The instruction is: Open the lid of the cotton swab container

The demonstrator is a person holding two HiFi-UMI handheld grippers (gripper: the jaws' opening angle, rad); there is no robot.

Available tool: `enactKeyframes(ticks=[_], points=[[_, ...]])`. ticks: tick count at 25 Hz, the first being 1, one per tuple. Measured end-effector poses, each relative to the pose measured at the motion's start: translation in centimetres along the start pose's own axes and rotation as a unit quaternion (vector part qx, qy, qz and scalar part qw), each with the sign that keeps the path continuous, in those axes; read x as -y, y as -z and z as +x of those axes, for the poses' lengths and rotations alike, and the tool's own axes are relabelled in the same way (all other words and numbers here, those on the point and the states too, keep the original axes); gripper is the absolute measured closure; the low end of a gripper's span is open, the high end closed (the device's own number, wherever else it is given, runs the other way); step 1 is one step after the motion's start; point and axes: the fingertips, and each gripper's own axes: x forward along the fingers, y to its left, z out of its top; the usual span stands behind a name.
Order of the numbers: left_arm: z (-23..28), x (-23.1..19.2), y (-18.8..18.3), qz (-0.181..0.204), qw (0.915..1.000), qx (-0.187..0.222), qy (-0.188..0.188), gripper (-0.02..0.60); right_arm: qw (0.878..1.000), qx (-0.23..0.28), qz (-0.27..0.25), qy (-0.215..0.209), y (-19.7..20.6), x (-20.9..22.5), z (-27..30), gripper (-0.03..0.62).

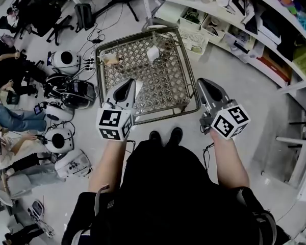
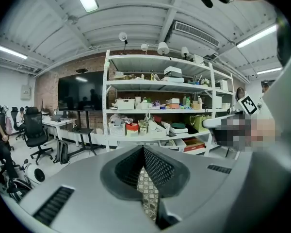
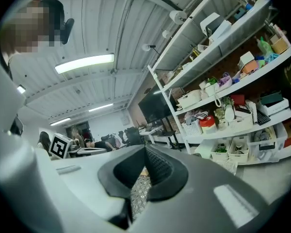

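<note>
In the head view a small table (image 1: 166, 88) with a patterned metal-framed top stands in front of me. A small white container (image 1: 153, 53) sits near its far edge, and a tan object (image 1: 110, 59) lies at its far left. My left gripper (image 1: 126, 83) hovers over the table's near left part, jaws together and empty. Beyond the table's near right corner my right gripper (image 1: 203, 82) is also shut on nothing. In the left gripper view the left gripper (image 2: 143, 150) points toward the shelves, its pads meeting. The right gripper (image 3: 145, 150) looks the same in its own view.
Long white shelves (image 1: 275, 29) full of boxes and bins run along the right, with white baskets (image 1: 194, 40) on the floor below. Round white devices (image 1: 66, 60) and cables lie on the floor at left. People sit at the far left (image 1: 5, 121). Office chairs stand at the top left.
</note>
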Motion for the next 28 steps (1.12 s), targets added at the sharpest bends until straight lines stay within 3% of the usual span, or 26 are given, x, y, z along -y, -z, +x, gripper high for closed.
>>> enactKeyframes(ticks=[11, 17, 23, 28], points=[[3.9, -1.7, 1.2, -0.008, 0.9997, -0.014, 0.02, 0.574, 1.0, -0.029, -0.003, -0.005, 0.6, 1.0, 4.1, 0.583], [6.5, -4.3, 2.5, 0.001, 0.9984, -0.028, 0.048, 0.5, 0.999, -0.042, -0.012, 0.011, 0.7, 0.8, 8.2, 0.583], [9.1, -6.6, 3.3, 0.014, 0.9962, -0.029, 0.081, 0.486, 0.998, -0.052, -0.011, 0.028, 1.3, 0.8, 11.8, 0.583], [10.5, -7.9, 4.9, 0.001, 0.9951, -0.045, 0.088, 0.486, 0.997, -0.075, -0.001, 0.034, 3.5, 0.9, 13.6, 0.583]])
